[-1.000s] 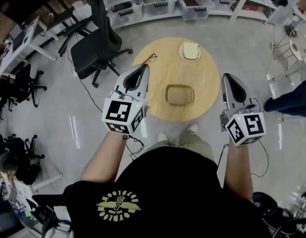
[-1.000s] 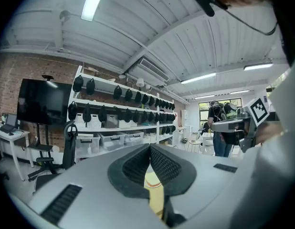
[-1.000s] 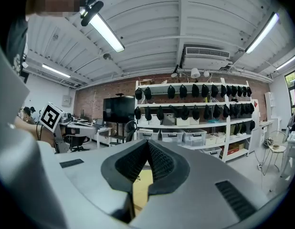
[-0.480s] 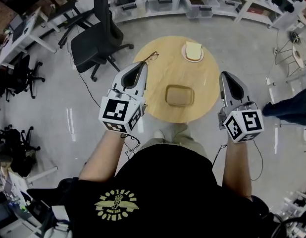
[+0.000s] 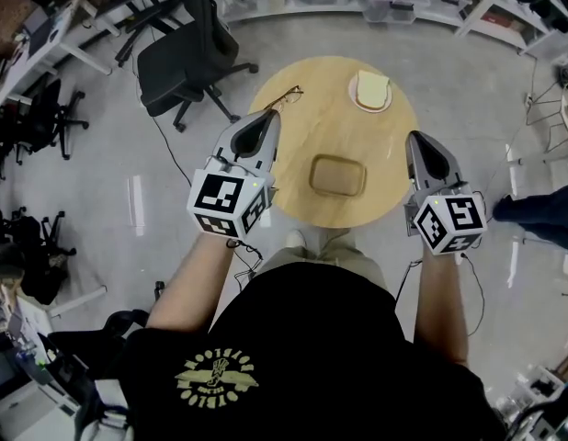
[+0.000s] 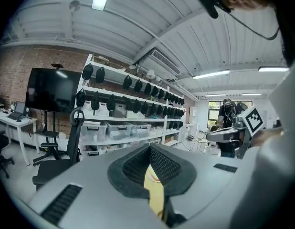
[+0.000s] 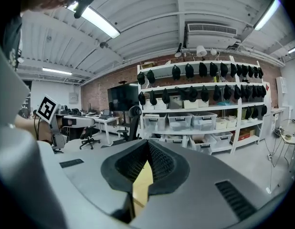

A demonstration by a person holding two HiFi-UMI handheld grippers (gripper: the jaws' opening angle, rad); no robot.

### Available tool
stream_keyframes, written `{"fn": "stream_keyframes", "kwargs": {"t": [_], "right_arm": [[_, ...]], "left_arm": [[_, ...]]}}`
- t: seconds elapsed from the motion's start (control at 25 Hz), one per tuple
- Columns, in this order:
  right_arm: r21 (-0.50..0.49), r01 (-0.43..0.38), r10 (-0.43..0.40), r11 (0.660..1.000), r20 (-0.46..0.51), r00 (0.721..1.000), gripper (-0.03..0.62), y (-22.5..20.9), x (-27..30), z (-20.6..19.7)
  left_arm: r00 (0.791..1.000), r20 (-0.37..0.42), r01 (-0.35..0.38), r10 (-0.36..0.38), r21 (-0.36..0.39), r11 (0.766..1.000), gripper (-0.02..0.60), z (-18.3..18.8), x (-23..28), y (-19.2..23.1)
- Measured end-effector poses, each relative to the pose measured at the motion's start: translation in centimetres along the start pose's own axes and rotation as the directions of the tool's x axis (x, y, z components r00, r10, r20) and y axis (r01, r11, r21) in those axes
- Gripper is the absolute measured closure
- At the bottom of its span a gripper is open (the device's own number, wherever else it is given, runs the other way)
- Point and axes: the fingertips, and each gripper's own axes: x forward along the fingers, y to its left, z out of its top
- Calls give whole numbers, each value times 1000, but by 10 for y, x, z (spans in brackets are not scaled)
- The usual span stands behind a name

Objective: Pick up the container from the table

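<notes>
The head camera sits above the person and looks steeply down from well up, taking in the round surface [image 5: 312, 118], the floor, the left gripper [image 5: 271, 116] and the right gripper [image 5: 414, 138]. Each gripper carries 1 camera close behind its jaws, facing nearly level across the room towards the shelves [image 6: 128, 128]. All 3 views share those shelves and the office chair [image 7: 132, 120]. Each gripper view catches the other gripper at its edge, and a sliver of the surface shows between its own jaws.

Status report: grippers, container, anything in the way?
Left gripper shut, empty; right gripper shut, empty. Container untouched on round table, between both. Plate and glasses sit farther back, off the path.
</notes>
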Motion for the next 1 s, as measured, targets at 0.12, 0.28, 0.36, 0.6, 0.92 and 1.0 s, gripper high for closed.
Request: {"fn": "stream_keyframes", "kwargs": {"t": [0.12,0.28,0.36,0.6,0.92,1.0], "right_arm": [[8,-10,10,1000,-38,999,579,-9,14,-16],[23,-17,19,1000,-94,995,579,-23,30,-38],[30,-17,20,999,-122,992,579,-30,37,-51],[81,-17,35,997,-227,973,577,-43,54,-100],[138,-30,81,990,-381,921,577,-46,74,-180],[149,-29,89,988,-413,906,577,-47,77,-198]], "left_arm": [[999,-33,7,-8,-29,1000,563,-15,16,0],[996,-84,8,-14,-80,997,563,-43,35,-1],[992,-123,-1,-10,-91,996,563,-62,46,0],[971,-235,14,-47,-141,990,563,-120,68,-3],[923,-379,-21,-64,-217,976,563,-193,80,0],[897,-433,-21,-83,-232,973,563,-214,81,-3]]}}
